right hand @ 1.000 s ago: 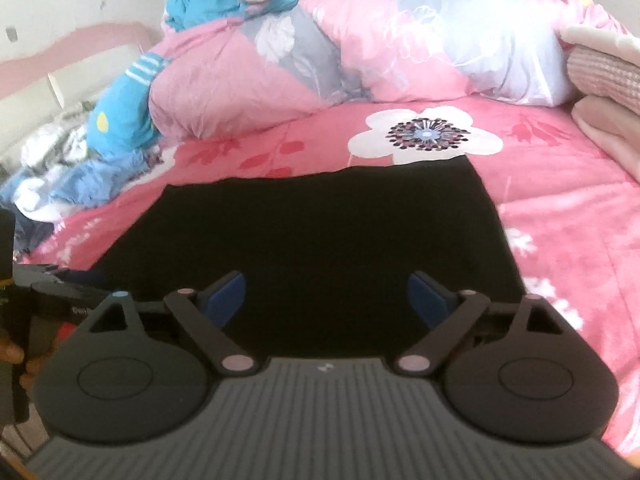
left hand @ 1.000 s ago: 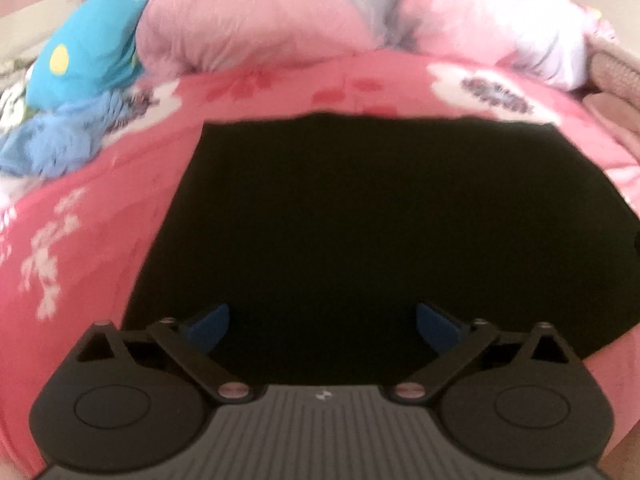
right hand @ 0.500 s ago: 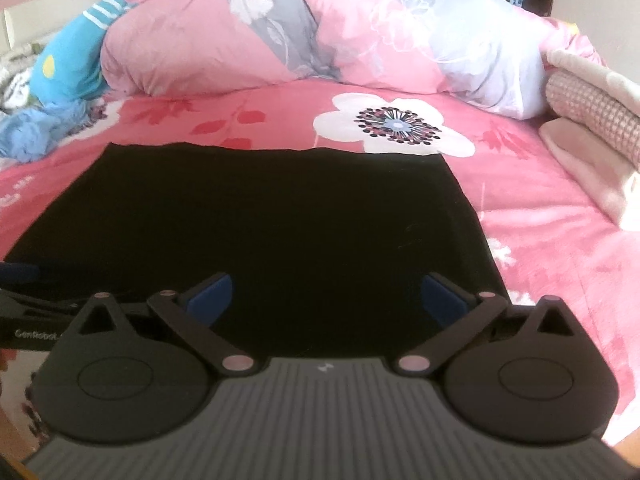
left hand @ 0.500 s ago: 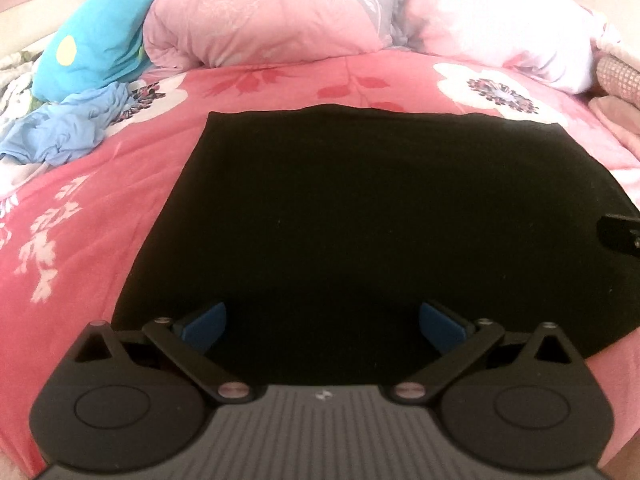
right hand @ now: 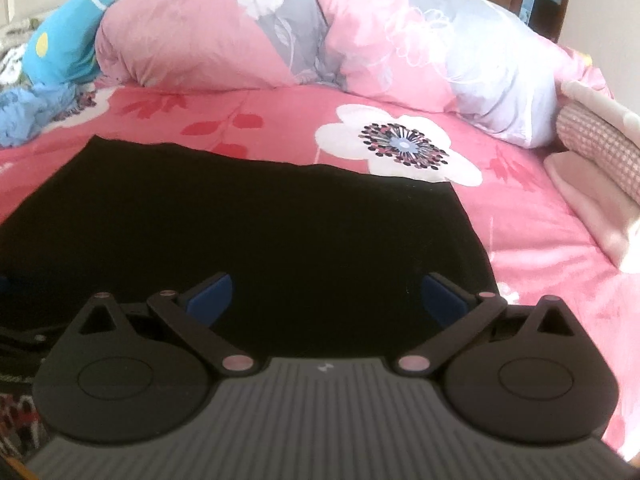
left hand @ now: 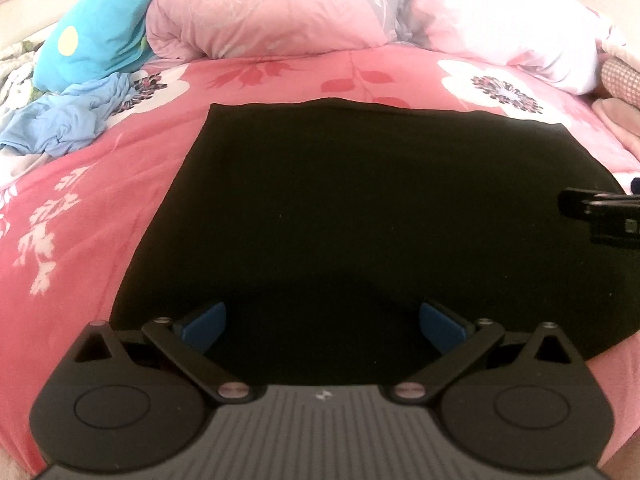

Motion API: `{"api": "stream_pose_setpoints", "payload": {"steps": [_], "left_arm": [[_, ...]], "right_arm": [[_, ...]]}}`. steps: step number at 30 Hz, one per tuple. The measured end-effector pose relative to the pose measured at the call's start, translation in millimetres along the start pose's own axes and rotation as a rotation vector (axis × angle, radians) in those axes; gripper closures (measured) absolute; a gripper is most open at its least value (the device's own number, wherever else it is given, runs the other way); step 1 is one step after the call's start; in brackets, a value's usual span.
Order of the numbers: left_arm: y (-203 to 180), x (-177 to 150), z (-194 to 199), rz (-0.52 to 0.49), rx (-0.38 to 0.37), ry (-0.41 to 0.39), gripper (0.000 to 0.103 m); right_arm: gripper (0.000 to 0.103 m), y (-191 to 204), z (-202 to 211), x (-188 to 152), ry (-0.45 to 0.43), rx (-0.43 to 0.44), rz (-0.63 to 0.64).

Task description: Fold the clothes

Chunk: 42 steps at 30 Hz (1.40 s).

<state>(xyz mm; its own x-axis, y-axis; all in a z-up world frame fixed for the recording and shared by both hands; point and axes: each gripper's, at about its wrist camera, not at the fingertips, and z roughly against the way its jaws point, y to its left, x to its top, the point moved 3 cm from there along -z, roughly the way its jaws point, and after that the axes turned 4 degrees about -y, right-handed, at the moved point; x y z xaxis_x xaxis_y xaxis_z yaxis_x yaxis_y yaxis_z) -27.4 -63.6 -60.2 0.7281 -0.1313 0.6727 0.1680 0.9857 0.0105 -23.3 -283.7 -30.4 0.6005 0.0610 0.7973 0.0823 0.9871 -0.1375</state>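
Garment: the black cloth (left hand: 360,220) lies flat and folded on the pink flowered bedsheet (right hand: 540,280).
Left gripper (left hand: 322,322): fingers wide apart over the near edge of the cloth, holding nothing.
Right gripper (right hand: 326,296): fingers wide apart, nothing between them.
Writing: only a small white logo on each gripper body; no readable words.
Behind: pink quilt (right hand: 224,28), blue clothes (left hand: 68,120).

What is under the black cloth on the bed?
The black cloth lies flat on the pink flowery bedspread, which shows all around its edges. Whatever part of the bedspread lies beneath the cloth is covered, so I can't see its pattern there.
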Motion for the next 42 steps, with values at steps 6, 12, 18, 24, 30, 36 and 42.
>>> {"api": "stream_pose_setpoints", "payload": {"steps": [6,12,18,24,30,36,42], "left_arm": [[-0.3,0.1,0.0,-0.001,-0.003,0.003,0.0],[-0.9,0.3,-0.4,0.0,0.0,0.007,0.0],[-1.9,0.7,-0.6,0.0,0.004,0.011,0.0],[-1.4,0.1,-1.1,-0.005,0.005,0.009,0.0],[-2.1,-2.2,-0.9,-0.041,0.0,-0.002,0.0],[-3.5,-1.2,0.3,-0.042,0.002,-0.005,0.0],[-3.7,6.2,14.9,-0.019,0.003,-0.038,0.0]], "right_arm": [[0.001,-3.9,-28.3,-14.7,0.106,0.013,-0.033],[0.001,-8.3,-31.9,-25.9,0.102,0.037,-0.085],[0.001,-7.2,-28.2,-31.6,0.065,0.036,-0.078],[0.001,-10.4,-14.5,-41.9,0.032,0.046,-0.053],[0.001,-19.1,9.9,-61.2,0.006,0.074,-0.019],[0.001,-33.3,31.7,-82.3,-0.029,0.135,-0.018],[0.001,-46.6,40.6,-95.5,-0.065,0.2,-0.032]]}}
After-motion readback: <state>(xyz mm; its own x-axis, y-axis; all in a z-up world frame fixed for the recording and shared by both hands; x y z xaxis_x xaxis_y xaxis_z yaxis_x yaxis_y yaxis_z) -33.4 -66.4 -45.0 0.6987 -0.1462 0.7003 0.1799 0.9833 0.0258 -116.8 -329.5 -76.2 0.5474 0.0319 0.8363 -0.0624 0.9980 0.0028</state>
